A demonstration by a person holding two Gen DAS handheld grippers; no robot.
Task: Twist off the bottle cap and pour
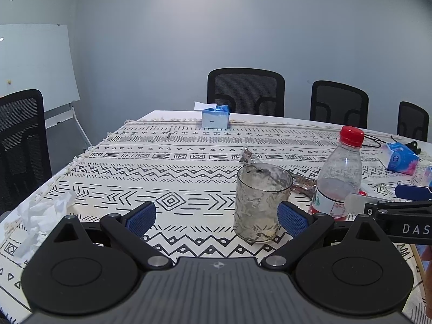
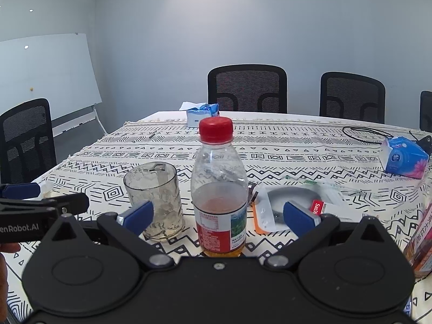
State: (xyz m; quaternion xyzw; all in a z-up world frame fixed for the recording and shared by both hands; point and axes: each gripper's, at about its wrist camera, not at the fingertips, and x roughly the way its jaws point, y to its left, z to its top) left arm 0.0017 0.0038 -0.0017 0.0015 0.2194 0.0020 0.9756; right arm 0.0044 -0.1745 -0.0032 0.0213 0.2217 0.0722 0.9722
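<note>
The left gripper [image 1: 217, 217] is wide open and holds nothing. It hangs low over the tabletop [image 1: 167, 172], which is covered by a white cloth with black patterns. The cup [image 1: 260, 202] stands upright just ahead of it, a little to the right of the middle line, and the right blue pad [image 1: 293, 218] is in front of the cup's lower right side; I cannot tell if they touch. The cup is of clear plastic, cloudy inside, with only a little residue at the bottom.

The right gripper [image 2: 218, 217] is also wide open and grips nothing. The bottle [image 2: 219, 189] stands upright between its two fingers, close to the gripper body, and neither pad touches it. The red cap [image 2: 216, 129] is on the neck. A small amount of amber liquid lies in the bottom of the bottle, under the red and white label.

In the right view the cup is just beside the bottle, on its left. In the left view the bottle stands to the right of the cup, and part of the right gripper shows at the right edge.

Crumpled tissue [image 1: 43, 216] lies at the near left corner. A blue tissue box [image 1: 215, 117] stands at the far edge, and a tissue pack [image 2: 405, 159] lies far to the right. A packet [image 2: 294, 205] with a red card lies right of the bottle. Black chairs [image 2: 247, 89] stand behind the tabletop.
</note>
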